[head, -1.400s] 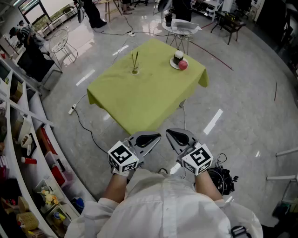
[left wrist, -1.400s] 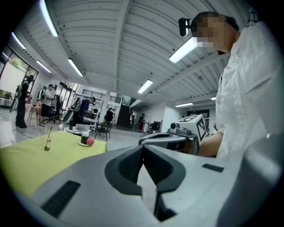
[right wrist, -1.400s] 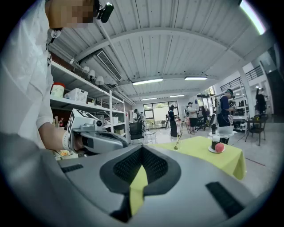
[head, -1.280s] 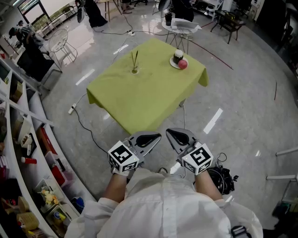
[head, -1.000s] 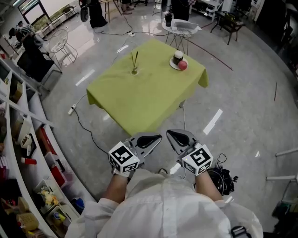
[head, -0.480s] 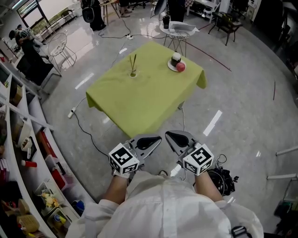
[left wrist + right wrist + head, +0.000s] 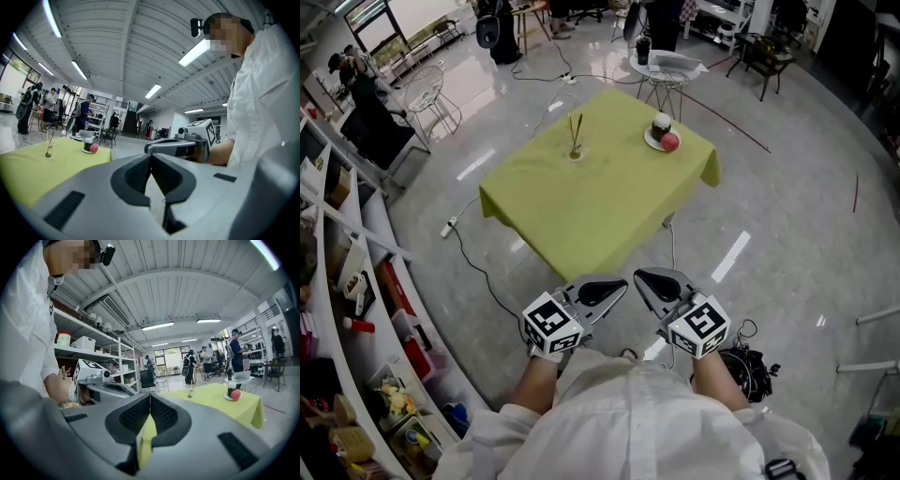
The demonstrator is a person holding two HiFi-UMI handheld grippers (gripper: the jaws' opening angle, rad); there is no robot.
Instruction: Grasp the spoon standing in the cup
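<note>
A small clear cup (image 7: 574, 153) stands on the far left part of the yellow-green table (image 7: 581, 206), with a thin spoon (image 7: 576, 131) upright in it. The left gripper view shows the cup (image 7: 48, 153) far off at left, and the right gripper view shows it (image 7: 190, 394) near the middle. My left gripper (image 7: 622, 285) and right gripper (image 7: 639, 277) hover side by side off the table's near corner, close to my body and far from the cup. In each gripper view the jaws, left (image 7: 151, 157) and right (image 7: 150, 400), are pressed together with nothing between them.
A white plate with a dark jar (image 7: 661, 125) and a red ball (image 7: 670, 142) sits at the table's far right. Shelving (image 7: 347, 281) full of items runs along the left. A cable (image 7: 473, 262) crosses the floor. Chairs, a small round table (image 7: 661, 64) and people stand beyond.
The table sits slightly lower in the head view than before. Both grippers stay in the same spot with their jaws together.
</note>
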